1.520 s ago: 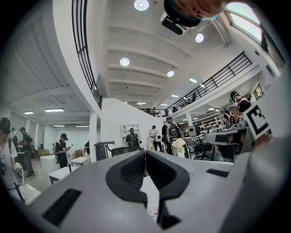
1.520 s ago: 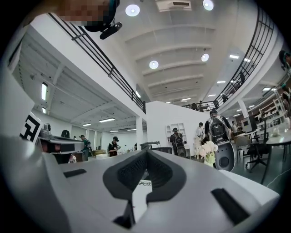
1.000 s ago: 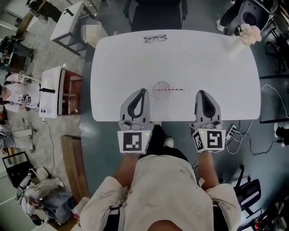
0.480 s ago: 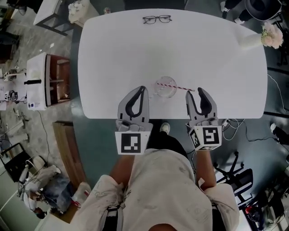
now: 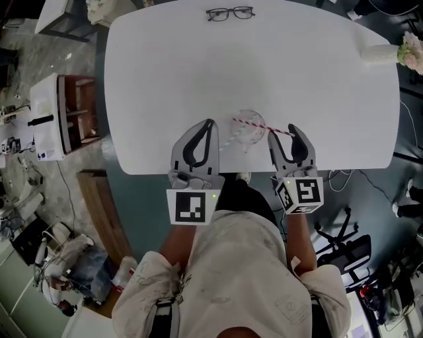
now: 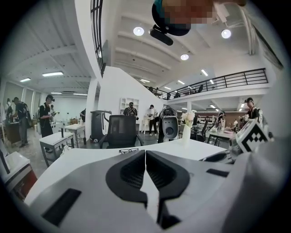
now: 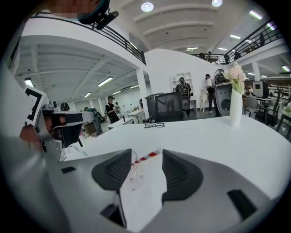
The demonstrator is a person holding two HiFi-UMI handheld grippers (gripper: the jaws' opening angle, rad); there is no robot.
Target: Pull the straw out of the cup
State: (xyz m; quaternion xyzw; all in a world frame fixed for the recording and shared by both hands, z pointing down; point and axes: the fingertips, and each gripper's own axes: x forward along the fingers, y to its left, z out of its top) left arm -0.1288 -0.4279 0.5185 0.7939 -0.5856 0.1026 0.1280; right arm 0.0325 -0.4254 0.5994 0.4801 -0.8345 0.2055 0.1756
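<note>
A clear cup (image 5: 250, 127) stands near the white table's (image 5: 172, 72) front edge. A red-and-white striped straw (image 5: 263, 127) leans out of it to the right. My right gripper (image 5: 281, 131) is at the straw's outer end, its jaws opening, with the straw's tip between the fingers and untouched. In the right gripper view the straw (image 7: 145, 157) runs from the cup (image 7: 133, 176) up between the gripper's (image 7: 147, 150) open jaws. My left gripper (image 5: 210, 123) is just left of the cup, shut and empty. Its jaws (image 6: 145, 153) meet over bare tabletop.
Glasses (image 5: 229, 12) lie at the table's far edge and a white vase with flowers (image 5: 390, 53) stands at the far right corner. A low shelf unit (image 5: 66, 112) sits left of the table, an office chair (image 5: 344, 244) on the right. People stand far off.
Both grippers have come down and forward to the cup. The right gripper's jaws, shut a second ago, have opened around the straw's end. The left stayed shut.
</note>
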